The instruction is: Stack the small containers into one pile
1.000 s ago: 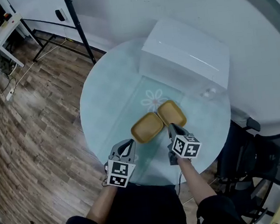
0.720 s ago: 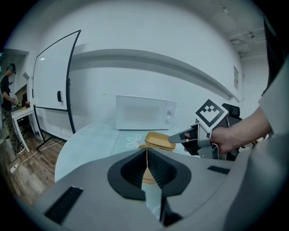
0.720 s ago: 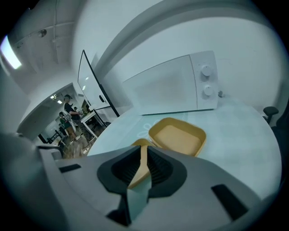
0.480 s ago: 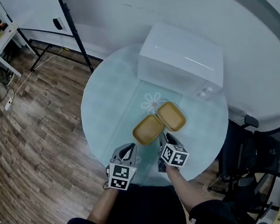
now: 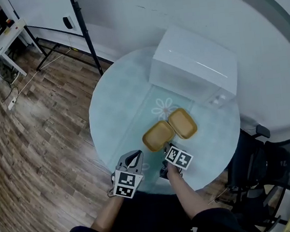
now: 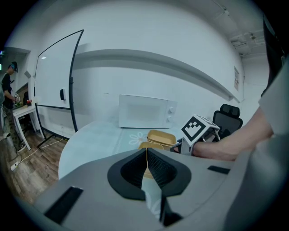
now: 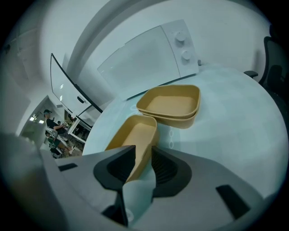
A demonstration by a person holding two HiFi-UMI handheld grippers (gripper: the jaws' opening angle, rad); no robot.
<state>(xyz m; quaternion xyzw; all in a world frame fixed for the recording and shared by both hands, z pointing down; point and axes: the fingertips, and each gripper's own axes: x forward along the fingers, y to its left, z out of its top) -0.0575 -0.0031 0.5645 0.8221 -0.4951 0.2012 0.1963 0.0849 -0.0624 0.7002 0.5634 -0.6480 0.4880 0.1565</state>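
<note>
Two yellow containers lie side by side on the round glass table point(image 5: 116, 108). The left one point(image 5: 158, 135) is a single shallow tub point(image 7: 131, 135). The right one point(image 5: 182, 123) looks like two tubs nested together point(image 7: 174, 103). My right gripper point(image 5: 165, 150) is at the near edge of the single tub, its jaws point(image 7: 143, 152) shut on the tub's near wall; the tub still rests flat on the table. My left gripper point(image 5: 136, 156) hovers to the left of it above the table's near edge, shut and holding nothing point(image 6: 146, 151).
A white microwave point(image 5: 193, 64) stands at the back of the table, behind the tubs. A flower print point(image 5: 160, 107) marks the table top. A black office chair point(image 5: 278, 160) is to the right, a whiteboard stand point(image 5: 81, 27) on the wooden floor at the left.
My right gripper has moved left and toward me, from beside the nested pair to the single tub's near wall. The left gripper has hardly moved.
</note>
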